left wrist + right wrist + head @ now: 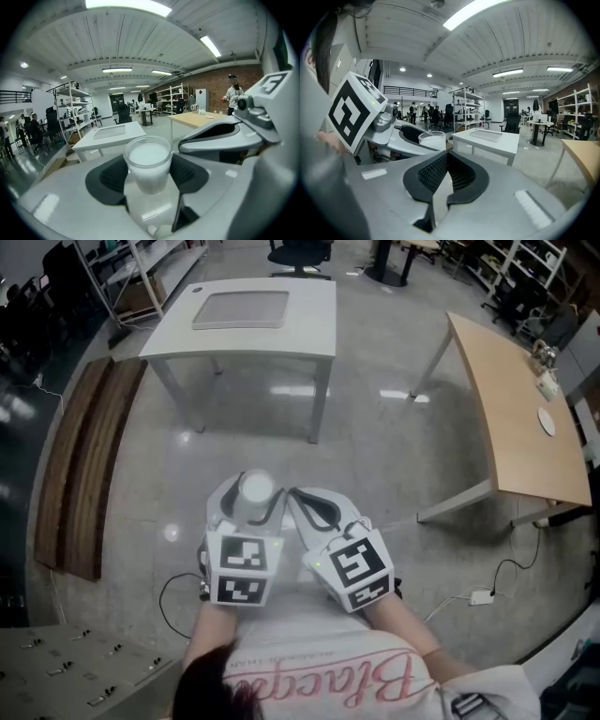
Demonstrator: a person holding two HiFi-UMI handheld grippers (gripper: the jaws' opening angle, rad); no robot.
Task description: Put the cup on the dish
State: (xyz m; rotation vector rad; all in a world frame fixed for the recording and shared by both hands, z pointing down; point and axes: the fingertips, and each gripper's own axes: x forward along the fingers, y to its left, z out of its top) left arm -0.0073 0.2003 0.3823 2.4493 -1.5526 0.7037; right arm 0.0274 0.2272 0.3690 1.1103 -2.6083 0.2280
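Okay, left tool (pixel 149 180): had the upright white cup (pixel 148 159) squeezed in its jaws
Cup: hung over the floor (pixel 375 456) — just beside the right tool (pixel 445 176)
Right tool: jaws were pressed together, held nothing

The shiny grey floor (pixel 394 456) reflected the long ceiling lights (pixel 117 70). A white table (pixel 314 329) stood far, a wooden table (pixel 506 427) right, brown planks (pixel 84 474) left.

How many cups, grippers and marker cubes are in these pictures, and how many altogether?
Cups: 1, the cup
Grippers: 2, left gripper and right gripper
Marker cubes: 2, left cube and right cube
Total: 5
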